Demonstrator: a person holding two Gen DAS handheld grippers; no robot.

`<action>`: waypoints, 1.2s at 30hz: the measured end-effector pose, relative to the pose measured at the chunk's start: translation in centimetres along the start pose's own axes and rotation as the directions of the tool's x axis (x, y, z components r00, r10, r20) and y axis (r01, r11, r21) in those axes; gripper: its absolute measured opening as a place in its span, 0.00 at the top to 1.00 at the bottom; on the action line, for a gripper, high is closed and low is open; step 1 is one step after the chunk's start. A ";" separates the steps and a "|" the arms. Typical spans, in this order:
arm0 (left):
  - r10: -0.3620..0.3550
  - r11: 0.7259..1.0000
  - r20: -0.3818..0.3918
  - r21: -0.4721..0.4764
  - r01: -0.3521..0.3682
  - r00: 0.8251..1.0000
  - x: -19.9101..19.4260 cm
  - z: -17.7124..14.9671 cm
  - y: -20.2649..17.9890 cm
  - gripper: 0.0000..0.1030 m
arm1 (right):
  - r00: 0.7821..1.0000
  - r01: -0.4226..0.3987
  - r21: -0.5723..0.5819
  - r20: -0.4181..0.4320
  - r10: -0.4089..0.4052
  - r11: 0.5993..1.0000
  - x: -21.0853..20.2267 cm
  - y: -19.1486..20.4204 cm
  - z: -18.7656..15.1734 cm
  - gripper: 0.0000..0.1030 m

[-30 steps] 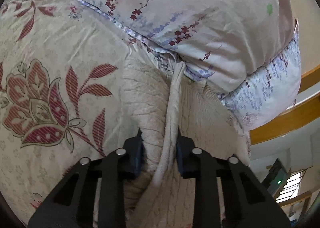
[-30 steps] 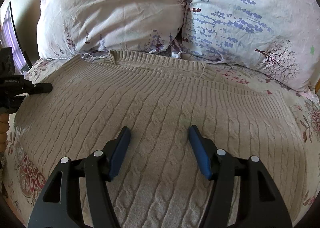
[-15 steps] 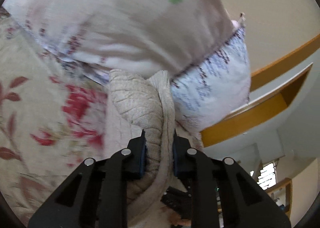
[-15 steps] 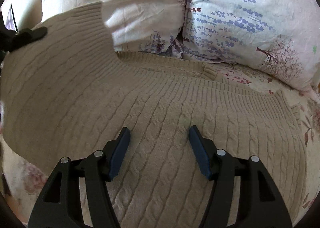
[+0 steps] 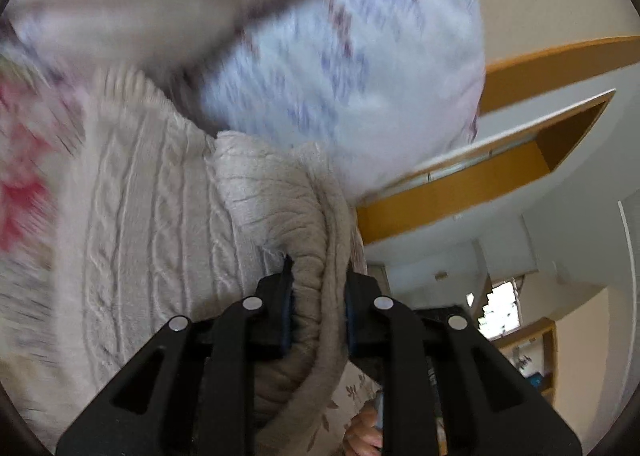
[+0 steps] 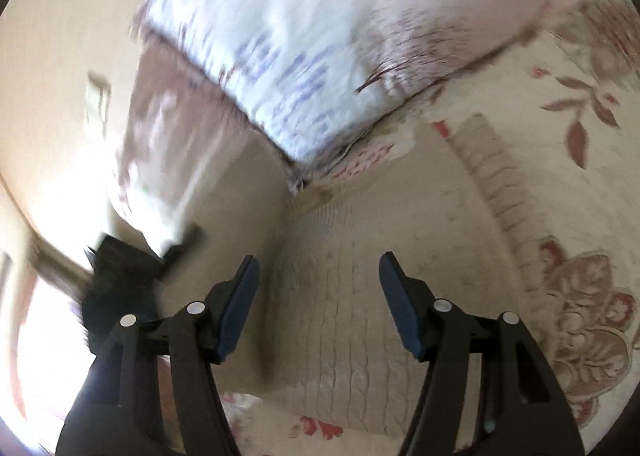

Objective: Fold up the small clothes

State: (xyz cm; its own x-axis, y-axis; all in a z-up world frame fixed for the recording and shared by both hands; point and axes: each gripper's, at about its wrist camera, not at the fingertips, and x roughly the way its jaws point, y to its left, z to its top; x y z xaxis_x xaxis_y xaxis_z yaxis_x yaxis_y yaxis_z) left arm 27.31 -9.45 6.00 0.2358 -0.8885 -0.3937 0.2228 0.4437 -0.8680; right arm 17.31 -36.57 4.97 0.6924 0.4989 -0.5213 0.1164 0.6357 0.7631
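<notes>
Between the left gripper's [image 5: 318, 310] narrow jaws: bunched edge of the beige cable-knit sweater [image 5: 168, 223], clamped and lifted; blurred pillow [image 5: 340, 67] ahead. Ahead of the right gripper [image 6: 318, 302], jaws wide and holding nothing: sweater body [image 6: 360, 276] on the floral bedsheet [image 6: 580, 296]. Risk: thick knit slipping loose, spoiling the fold.

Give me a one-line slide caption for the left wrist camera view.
Left gripper shut on a bunched fold of the beige cable-knit sweater, lifted beside a floral pillow.
</notes>
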 end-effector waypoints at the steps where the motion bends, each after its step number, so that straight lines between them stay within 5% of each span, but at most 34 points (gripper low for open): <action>1: -0.004 1.000 -0.036 -0.007 0.004 0.999 1.1 -0.4 0.0 0.79 | 1.000 -0.023 0.031 0.002 0.023 0.999 -0.4 -0.5 0.2 0.38; 5: -0.066 0.998 -0.109 0.007 0.067 0.992 1.7 -1.7 -0.2 0.68 | 0.999 -0.018 0.039 -0.038 0.019 0.999 -0.8 -0.7 0.9 0.37; 8: -0.051 0.995 -0.054 0.086 0.055 0.997 -1.4 -2.0 -1.2 0.43 | 0.995 -0.001 0.031 -0.095 0.004 1.000 0.0 -0.3 1.0 0.37; 11: 0.100 0.974 0.071 0.197 -0.112 0.992 -5.3 -2.2 -1.7 0.40 | 0.986 0.050 0.028 -0.159 -0.045 0.998 1.1 -0.7 1.0 0.37; 15: 0.349 0.889 0.189 0.242 -0.388 0.918 -7.6 -3.1 -0.4 0.39 | 0.967 0.155 0.027 -0.209 -0.146 0.988 2.3 -1.3 0.7 0.37; 18: 0.422 0.856 0.173 0.248 -0.454 0.890 -7.3 -3.4 1.2 0.39 | 0.965 0.120 0.008 -0.237 -0.114 0.993 3.1 -0.9 0.2 0.47; 26: 0.394 0.886 0.074 0.235 -0.400 0.916 -5.7 -3.9 3.5 0.38 | 0.970 0.091 0.048 -0.231 -0.078 0.995 6.0 -1.4 1.4 0.57; 28: 0.392 0.888 0.065 0.235 -0.396 0.918 -5.4 -3.7 3.4 0.37 | 0.972 0.104 0.021 -0.213 -0.097 0.994 6.2 -1.3 1.6 0.78; 30: 0.383 0.894 0.054 0.228 -0.385 0.922 -5.4 -3.7 3.4 0.36 | 0.977 0.138 -0.104 -0.149 -0.153 0.985 5.7 0.5 1.6 0.81; 33: 0.369 0.902 0.051 0.223 -0.370 0.928 -5.7 -3.6 3.3 0.34 | 0.976 0.204 -0.335 0.000 -0.217 0.920 4.1 4.8 1.1 0.82; 36: 0.353 0.910 0.039 0.219 -0.352 0.935 -5.8 -3.7 3.2 0.34 | 0.953 0.302 -0.504 0.138 -0.270 0.809 2.6 8.3 0.5 0.82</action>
State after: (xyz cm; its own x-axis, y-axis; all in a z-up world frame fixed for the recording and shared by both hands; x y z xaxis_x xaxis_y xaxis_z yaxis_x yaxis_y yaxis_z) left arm 23.17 -3.33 4.36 0.3359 -0.6695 -0.6625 0.3269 0.7425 -0.5847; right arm 20.43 -30.28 10.19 0.7263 0.2226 -0.6503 -0.0554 0.9620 0.2674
